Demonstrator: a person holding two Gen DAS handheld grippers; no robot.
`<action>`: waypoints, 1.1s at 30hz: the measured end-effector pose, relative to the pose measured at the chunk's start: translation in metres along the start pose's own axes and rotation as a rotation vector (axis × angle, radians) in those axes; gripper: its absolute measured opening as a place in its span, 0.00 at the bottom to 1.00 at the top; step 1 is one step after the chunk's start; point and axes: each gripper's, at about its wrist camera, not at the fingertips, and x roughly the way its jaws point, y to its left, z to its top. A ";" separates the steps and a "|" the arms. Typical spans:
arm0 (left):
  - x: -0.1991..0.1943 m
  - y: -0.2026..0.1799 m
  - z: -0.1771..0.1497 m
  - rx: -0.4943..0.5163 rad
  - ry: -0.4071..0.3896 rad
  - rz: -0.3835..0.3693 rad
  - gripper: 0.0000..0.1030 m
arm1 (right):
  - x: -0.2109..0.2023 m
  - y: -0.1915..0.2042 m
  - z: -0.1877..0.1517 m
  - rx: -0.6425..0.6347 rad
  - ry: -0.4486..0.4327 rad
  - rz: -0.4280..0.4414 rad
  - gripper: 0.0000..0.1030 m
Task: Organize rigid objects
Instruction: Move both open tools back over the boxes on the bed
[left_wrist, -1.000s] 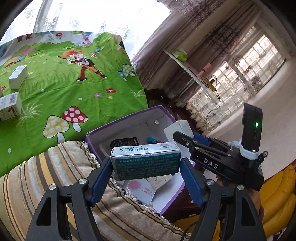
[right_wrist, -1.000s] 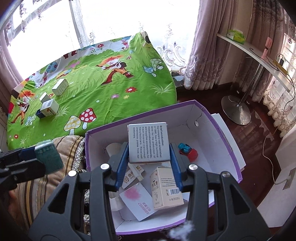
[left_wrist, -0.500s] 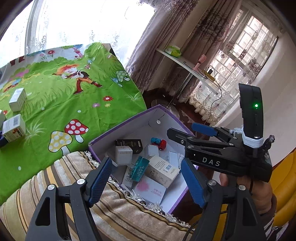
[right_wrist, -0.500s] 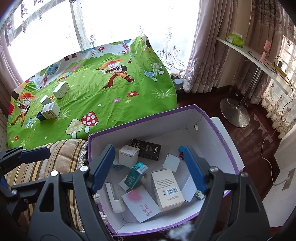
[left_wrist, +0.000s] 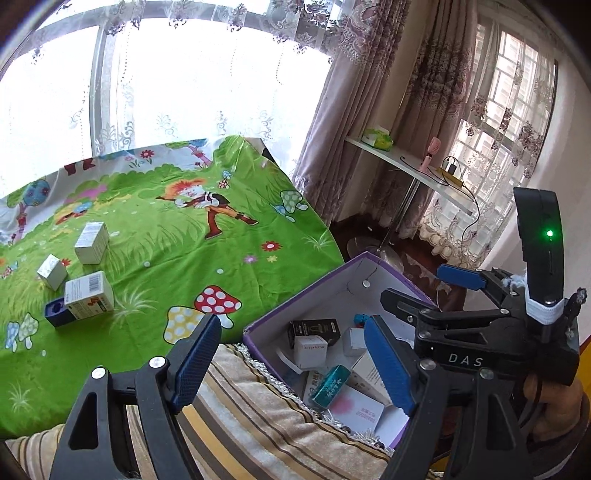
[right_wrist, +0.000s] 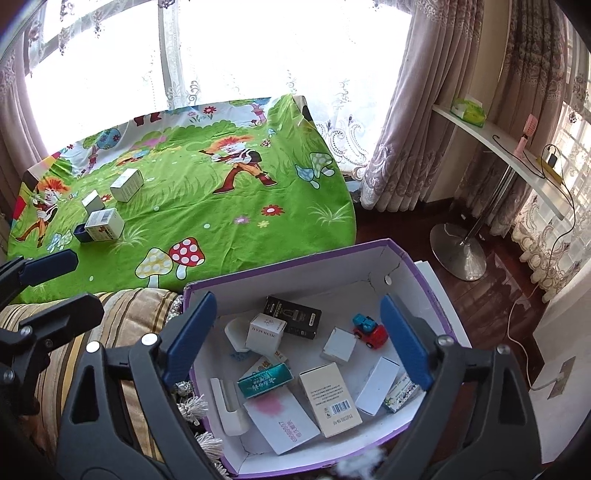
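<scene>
A purple-rimmed white box (right_wrist: 424, 269) sits beside a striped cushion and holds several small cartons, a teal carton (right_wrist: 265, 380), a black box (right_wrist: 292, 322) and a red toy car (right_wrist: 371, 332). It also shows in the left wrist view (left_wrist: 332, 280). My right gripper (right_wrist: 297, 341) is open and empty above the box. My left gripper (left_wrist: 293, 363) is open and empty above the box's left edge. Three white cartons (right_wrist: 127, 184) (right_wrist: 105, 224) (right_wrist: 93, 201) lie on the green cartoon sheet (right_wrist: 221, 229).
A striped cushion (right_wrist: 122, 306) lies left of the box. A white shelf on a metal stand (right_wrist: 458, 254) stands at the right on dark wooden floor. Curtains and bright windows are behind. A blue item (right_wrist: 79, 233) lies by one carton.
Both grippers opened and let go of their cartons, which now lie in the box. Both grippers have since lifted back, showing more of the room.
</scene>
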 end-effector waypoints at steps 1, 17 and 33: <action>-0.002 0.000 0.000 0.019 -0.008 0.014 0.78 | -0.001 0.002 0.001 -0.001 -0.007 -0.004 0.91; -0.017 0.061 -0.001 -0.008 -0.004 0.123 0.78 | 0.005 0.040 0.007 -0.026 -0.026 0.156 0.92; -0.026 0.210 0.000 -0.283 0.041 0.259 0.78 | 0.041 0.092 0.037 -0.087 0.041 0.251 0.93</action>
